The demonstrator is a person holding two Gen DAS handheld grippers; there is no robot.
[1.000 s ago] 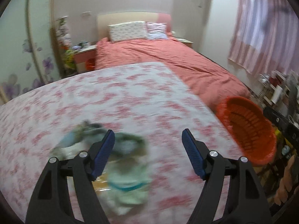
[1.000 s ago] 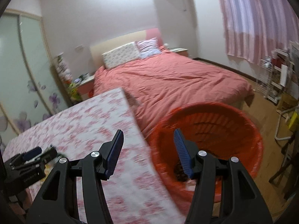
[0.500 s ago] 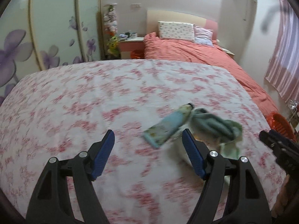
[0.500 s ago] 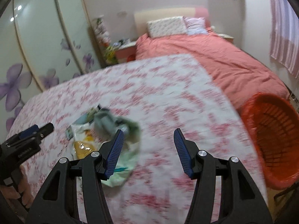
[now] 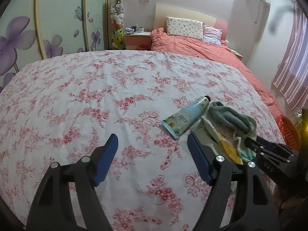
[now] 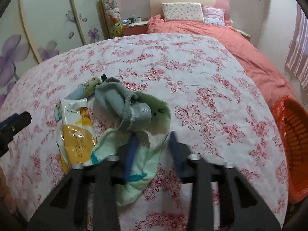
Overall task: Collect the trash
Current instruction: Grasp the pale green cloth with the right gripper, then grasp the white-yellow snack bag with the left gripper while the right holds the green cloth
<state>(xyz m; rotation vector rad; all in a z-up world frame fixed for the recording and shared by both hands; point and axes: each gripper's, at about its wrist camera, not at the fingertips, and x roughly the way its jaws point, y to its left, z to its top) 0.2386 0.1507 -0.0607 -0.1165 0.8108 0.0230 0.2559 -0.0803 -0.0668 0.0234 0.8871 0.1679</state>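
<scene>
A small heap of litter lies on the flowered bedspread (image 5: 96,96). It holds a pale blue tube (image 5: 185,118), a grey-green cloth (image 6: 115,104), a white and yellow packet (image 6: 77,132) and a pale green cloth (image 6: 138,173). My right gripper (image 6: 152,150) hangs over the pale green cloth. Its blurred jaws are closing with a fold of that cloth between them, and a gap still shows. My left gripper (image 5: 152,159) is open above bare bedspread, left of the tube and holding nothing.
An orange basket (image 6: 292,140) stands off the bedspread's right edge. A bed with a coral duvet (image 5: 202,48) lies beyond. Wardrobe doors with purple flowers (image 5: 57,28) fill the left. A nightstand (image 5: 137,38) stands by the headboard.
Both views swung left, from the orange basket to the heap. My right gripper came down over the pale green cloth and its jaws narrowed. My left gripper stayed open.
</scene>
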